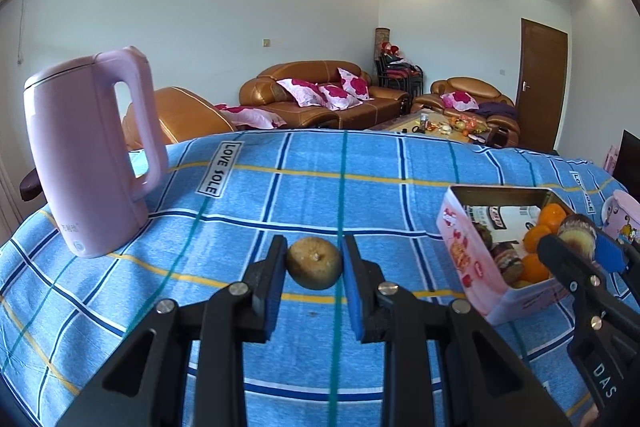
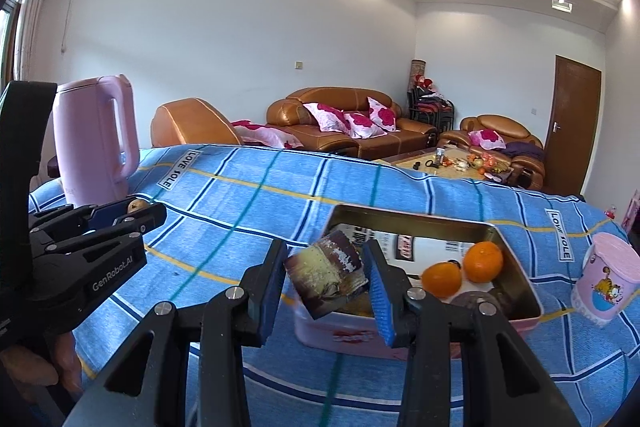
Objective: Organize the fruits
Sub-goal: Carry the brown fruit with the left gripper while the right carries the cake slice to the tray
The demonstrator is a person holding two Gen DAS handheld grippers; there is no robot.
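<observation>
Covering the table, a blue plaid cloth [image 1: 280, 187]; brown sofas [image 1: 320, 95] behind. Left gripper [image 1: 314, 263] clamps a brownish fruit [image 1: 315, 263]. Right gripper [image 2: 326, 277] clamps a cake piece [image 2: 326, 273] over the pink tin [image 2: 516, 291].

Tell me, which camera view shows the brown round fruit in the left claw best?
The left wrist view: the brown round fruit sits centred and whole between the left claw's pads. The right wrist view shows only a small part, mostly hidden by that claw.

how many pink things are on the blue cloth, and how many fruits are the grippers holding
pink kettle: 1
pink tin: 1
pink cup: 1
held fruits: 2 (brown round fruit in left gripper, dark-skinned fruit chunk in right gripper)
total: 5
</observation>
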